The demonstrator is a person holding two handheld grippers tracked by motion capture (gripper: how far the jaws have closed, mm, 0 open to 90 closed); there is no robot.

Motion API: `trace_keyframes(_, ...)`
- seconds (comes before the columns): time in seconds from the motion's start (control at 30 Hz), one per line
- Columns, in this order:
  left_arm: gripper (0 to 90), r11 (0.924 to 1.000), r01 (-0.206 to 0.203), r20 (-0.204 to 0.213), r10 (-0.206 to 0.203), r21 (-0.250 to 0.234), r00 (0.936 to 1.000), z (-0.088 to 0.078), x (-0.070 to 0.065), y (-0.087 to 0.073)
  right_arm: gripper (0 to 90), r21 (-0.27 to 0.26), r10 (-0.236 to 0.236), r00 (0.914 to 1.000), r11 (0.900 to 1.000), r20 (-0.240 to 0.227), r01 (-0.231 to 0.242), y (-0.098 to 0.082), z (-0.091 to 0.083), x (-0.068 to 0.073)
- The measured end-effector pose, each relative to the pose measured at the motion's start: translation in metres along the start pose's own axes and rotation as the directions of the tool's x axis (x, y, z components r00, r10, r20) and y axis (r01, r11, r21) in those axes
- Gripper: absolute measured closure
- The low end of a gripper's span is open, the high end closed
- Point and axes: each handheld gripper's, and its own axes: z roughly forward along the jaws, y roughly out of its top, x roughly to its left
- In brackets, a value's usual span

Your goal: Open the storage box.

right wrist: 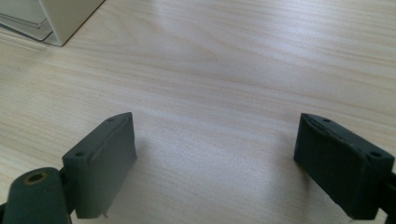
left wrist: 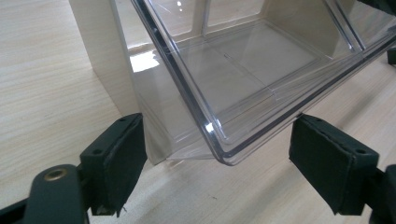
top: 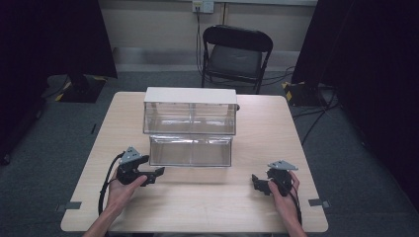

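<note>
Left gripper (left wrist: 217, 172) is wide open around the pulled-out clear drawer (top: 190, 150) corner, right gripper (top: 261, 184) wide over bare bench (top: 207, 202) - slick plastic could slip out or tip the cabinet (top: 190, 111).

The left hand (top: 120, 190) is holding the black two-jaw left tool (top: 157, 174) at the near left, jaws spread wide. The right hand (top: 285, 193) is holding the black right tool (top: 256, 183) at the near right, jaws likewise gaping apart.

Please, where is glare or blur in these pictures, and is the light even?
High view: dim, soft, dark room edges. Left gripper view: bright glare on the clear drawer, near its corner by the open left gripper. Right gripper view: even light on the table, jaws sharp.
</note>
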Motion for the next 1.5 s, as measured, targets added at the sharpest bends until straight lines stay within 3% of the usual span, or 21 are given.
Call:
trace_keyframes(0.93,16.3,0.9996,0.004,-0.002,-0.004,-0.027,1.0000,-0.006,-0.001,0.002,12.0,0.000,0.000,1.0000,1.000,0.000,0.000,0.000,0.000,0.000)
trace_keyframes(1.07,18.1,0.9980,0.027,-0.009,-0.027,-0.057,0.9996,-0.009,0.000,0.003,12.0,0.000,-0.001,1.0000,1.000,0.000,0.001,0.000,0.000,0.000)
trace_keyframes(1.5,18.0,0.9964,0.053,0.008,-0.053,-0.067,0.9986,-0.011,0.001,0.004,12.0,0.000,-0.001,1.0000,1.000,0.000,0.001,0.000,0.000,0.000)
